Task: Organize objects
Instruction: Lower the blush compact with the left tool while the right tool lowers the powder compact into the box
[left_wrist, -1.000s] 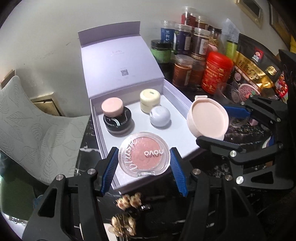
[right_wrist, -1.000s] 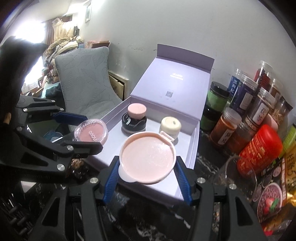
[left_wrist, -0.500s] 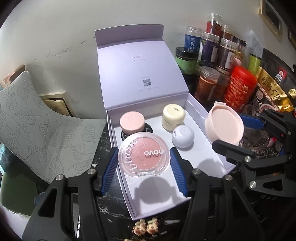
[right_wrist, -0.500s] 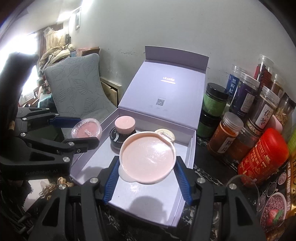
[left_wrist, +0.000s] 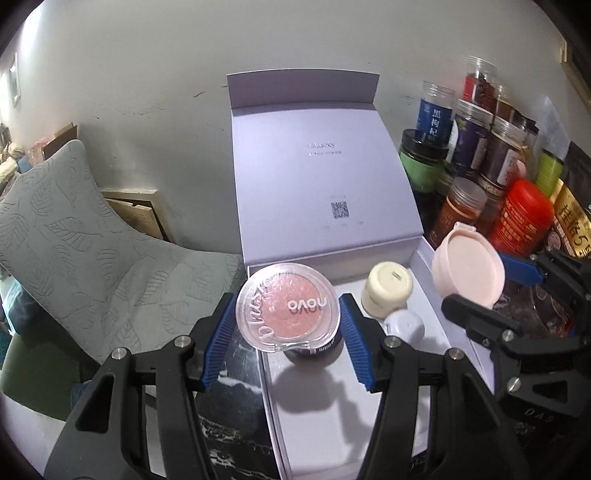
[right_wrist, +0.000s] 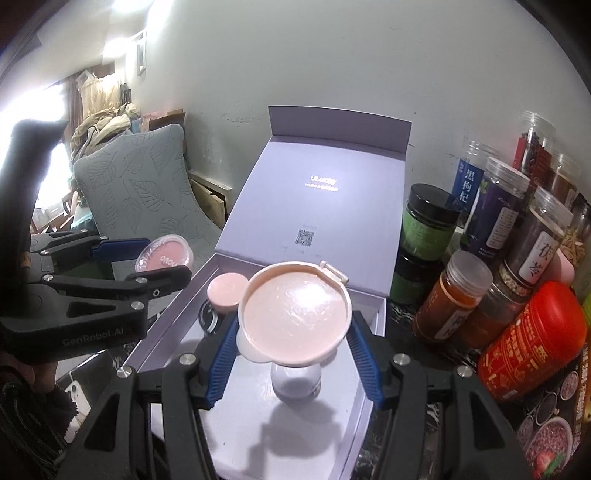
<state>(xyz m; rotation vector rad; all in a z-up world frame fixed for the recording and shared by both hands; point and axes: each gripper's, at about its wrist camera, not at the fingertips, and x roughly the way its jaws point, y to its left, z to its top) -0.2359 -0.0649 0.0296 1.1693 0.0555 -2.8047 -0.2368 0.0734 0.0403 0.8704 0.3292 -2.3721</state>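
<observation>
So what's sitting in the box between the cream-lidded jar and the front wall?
In the left wrist view, only a small round lavender jar sits just before the cream-lidded jar; beyond it the lilac box floor is bare.

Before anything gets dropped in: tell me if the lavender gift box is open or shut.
Open. The lavender gift box has its lid leaning back toward the wall, tray exposed with small jars inside.

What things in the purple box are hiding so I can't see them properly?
- Left wrist view: the blush compact in the left gripper covers nearly all of the dark jar.
- Right wrist view: the pink compact in the right gripper hides the top of the lilac jar and all of the cream jar.
</observation>
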